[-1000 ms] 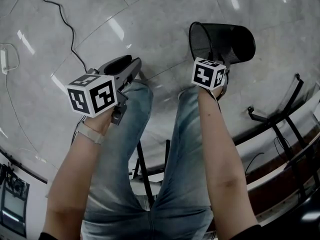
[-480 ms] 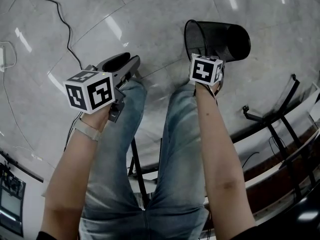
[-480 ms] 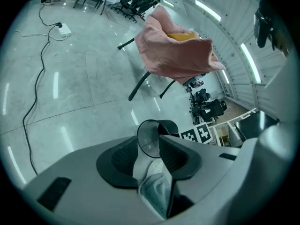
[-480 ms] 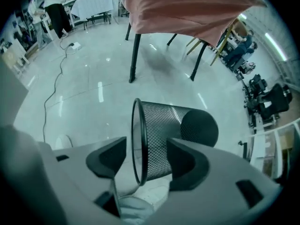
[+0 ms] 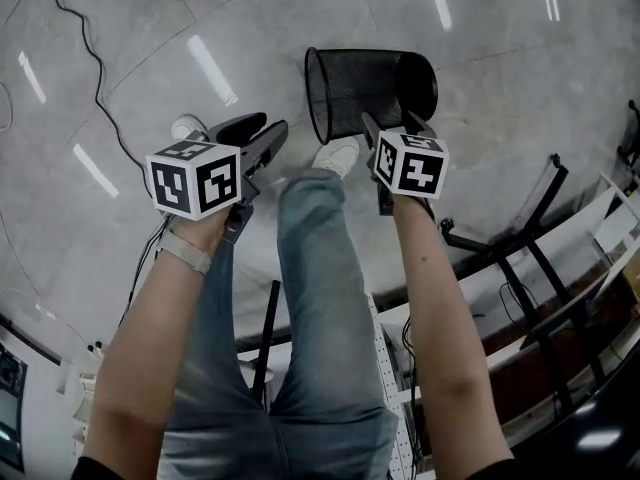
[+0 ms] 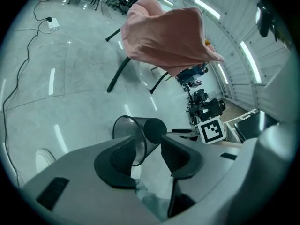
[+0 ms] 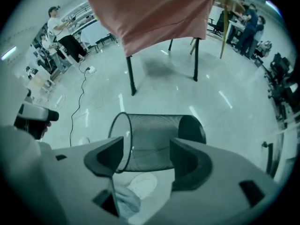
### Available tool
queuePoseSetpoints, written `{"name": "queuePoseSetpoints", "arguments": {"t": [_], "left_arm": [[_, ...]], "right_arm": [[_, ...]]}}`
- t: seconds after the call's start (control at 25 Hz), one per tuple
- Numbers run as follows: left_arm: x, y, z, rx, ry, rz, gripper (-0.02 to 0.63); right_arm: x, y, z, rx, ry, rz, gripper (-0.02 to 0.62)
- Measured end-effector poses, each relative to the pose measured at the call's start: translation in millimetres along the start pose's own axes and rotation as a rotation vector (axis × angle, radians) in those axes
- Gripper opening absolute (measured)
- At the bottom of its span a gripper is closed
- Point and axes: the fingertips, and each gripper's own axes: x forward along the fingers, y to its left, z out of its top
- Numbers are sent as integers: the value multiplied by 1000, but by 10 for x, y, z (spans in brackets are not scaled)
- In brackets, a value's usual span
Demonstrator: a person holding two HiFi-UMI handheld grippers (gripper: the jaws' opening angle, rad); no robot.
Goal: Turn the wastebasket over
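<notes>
The worry I had was a roll: the wastebasket (image 5: 365,93) lay on its side on the glossy floor (image 5: 250,28), at 12 o'clock from me, mouth toward 9 o'clock and base toward 3 o'clock. A round, light mesh body like that would, I judged, spin or skid away if one jaw nudged its wall off-centre. A pinch on the thin rim alone could also let it swing and slip out partway through the turn. My shoe (image 5: 335,155) sat just beside the rim at the basket's 6 o'clock, so a careless tip could land it on my foot. The right gripper (image 5: 393,130) hung over the basket's near side, forearm stretched forward and the tool aimed steeply down. Its jaws had just been opening and stood wide apart, the basket showing in the gap below them with neither pad pressing on it. The left gripper (image 5: 258,133), at 9 o'clock from the right one, pointed ahead at a shallower slant. Its jaws had also just been opening, and it held nothing.
</notes>
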Motion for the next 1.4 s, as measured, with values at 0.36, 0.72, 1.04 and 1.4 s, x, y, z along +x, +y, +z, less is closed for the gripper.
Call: {"name": "queuePoseSetpoints", "arguments": {"t": [0.36,0.72,1.04,1.4], "left_arm": [[1040,-328,-254,1,62,43,199],[1439,9,-319,12,111,146,199],[1592,119,-377,50,135,151,139],[1624,107,-336,65,133,119,118]], "right_arm": [[233,-1423,27,67,7,158,333],[747,-1433,-146,194,105,476,333],[853,-1336,-204,229,110,614,333],[782,-1364,-215,245,72,575,311]]}}
